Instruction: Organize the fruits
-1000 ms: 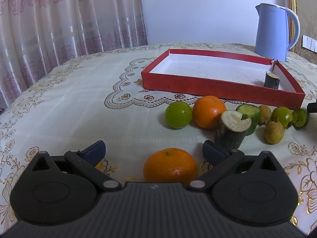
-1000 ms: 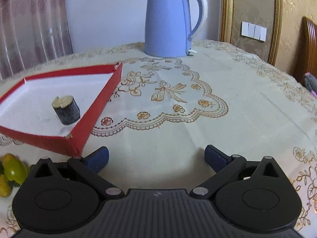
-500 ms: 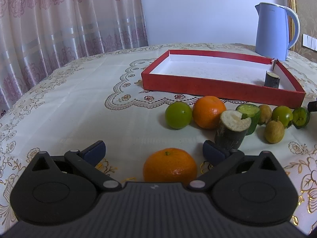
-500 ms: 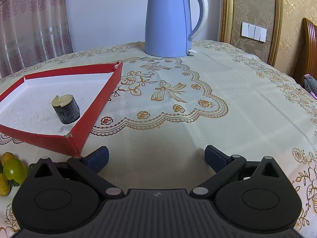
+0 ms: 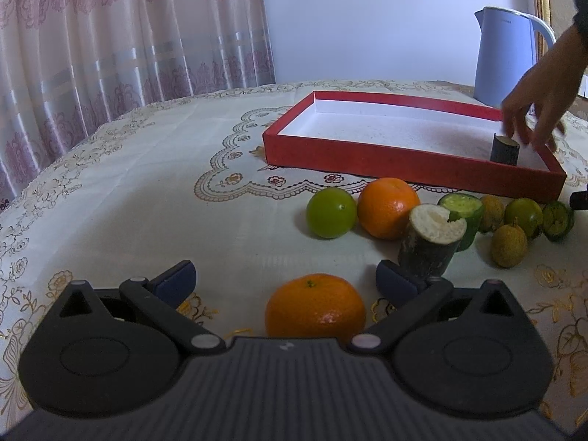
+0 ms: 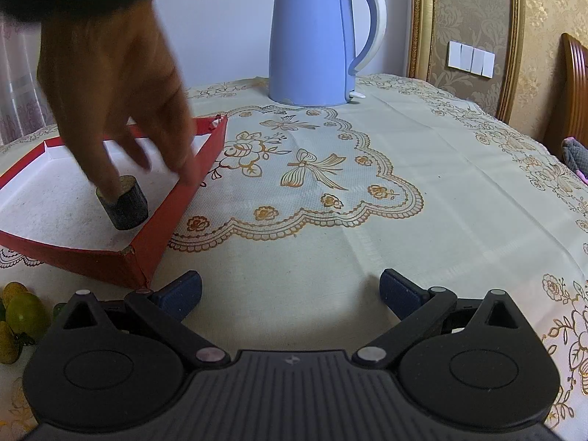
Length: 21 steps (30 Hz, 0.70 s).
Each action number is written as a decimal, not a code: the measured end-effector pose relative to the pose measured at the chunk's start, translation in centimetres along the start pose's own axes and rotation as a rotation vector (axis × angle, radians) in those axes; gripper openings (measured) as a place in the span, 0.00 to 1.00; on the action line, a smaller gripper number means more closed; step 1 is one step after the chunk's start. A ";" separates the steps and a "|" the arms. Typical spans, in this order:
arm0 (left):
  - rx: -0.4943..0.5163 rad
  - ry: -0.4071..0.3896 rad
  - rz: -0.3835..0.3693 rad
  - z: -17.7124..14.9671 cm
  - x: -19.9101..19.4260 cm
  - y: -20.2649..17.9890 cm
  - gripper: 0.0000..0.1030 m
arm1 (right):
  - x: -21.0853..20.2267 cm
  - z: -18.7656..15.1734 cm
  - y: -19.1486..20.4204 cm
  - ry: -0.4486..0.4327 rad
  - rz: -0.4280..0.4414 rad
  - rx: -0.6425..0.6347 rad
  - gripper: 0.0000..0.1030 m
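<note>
My left gripper is open with an orange mandarin on the cloth between its jaws. Beyond lie a green lime, a second orange, a sugarcane stub, a cucumber piece and several small green-yellow fruits. A red tray holds a dark sugarcane piece, also in the right wrist view. A bare hand touches that piece. My right gripper is open and empty over bare cloth beside the tray's corner.
A blue electric kettle stands behind the tray, also in the left wrist view. Curtains hang at the left. A wooden chair is at the far right. A few small fruits lie left of the right gripper.
A bare hand has come into view over the tray and now touches the dark sugarcane piece. Both grippers have stayed in place and open.
</note>
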<state>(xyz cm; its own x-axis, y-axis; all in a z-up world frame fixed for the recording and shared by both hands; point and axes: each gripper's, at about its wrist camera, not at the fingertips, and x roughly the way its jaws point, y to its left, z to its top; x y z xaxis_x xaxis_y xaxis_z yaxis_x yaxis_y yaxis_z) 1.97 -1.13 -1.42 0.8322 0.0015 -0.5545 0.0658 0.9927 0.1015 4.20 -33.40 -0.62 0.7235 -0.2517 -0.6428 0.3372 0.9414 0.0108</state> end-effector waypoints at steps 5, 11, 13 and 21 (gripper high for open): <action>-0.006 0.003 -0.005 0.0 0.1 0.1 1.00 | 0.0 0.0 0.0 0.000 -0.001 0.000 1.00; -0.017 0.008 -0.010 0.0 0.2 0.3 1.00 | 0.0 0.0 0.0 0.001 -0.001 0.000 1.00; -0.027 0.014 -0.016 0.1 0.3 0.5 1.00 | 0.0 0.0 0.0 0.000 -0.001 0.000 1.00; -0.028 0.014 -0.014 0.0 0.4 0.4 1.00 | 0.0 0.0 0.0 0.001 -0.002 0.000 1.00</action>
<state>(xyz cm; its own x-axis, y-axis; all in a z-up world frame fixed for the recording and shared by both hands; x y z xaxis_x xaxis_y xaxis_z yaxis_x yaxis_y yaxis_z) 2.33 -0.70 -1.54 0.8237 -0.0108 -0.5670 0.0619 0.9956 0.0710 4.21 -33.37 -0.60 0.7225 -0.2532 -0.6434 0.3386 0.9409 0.0100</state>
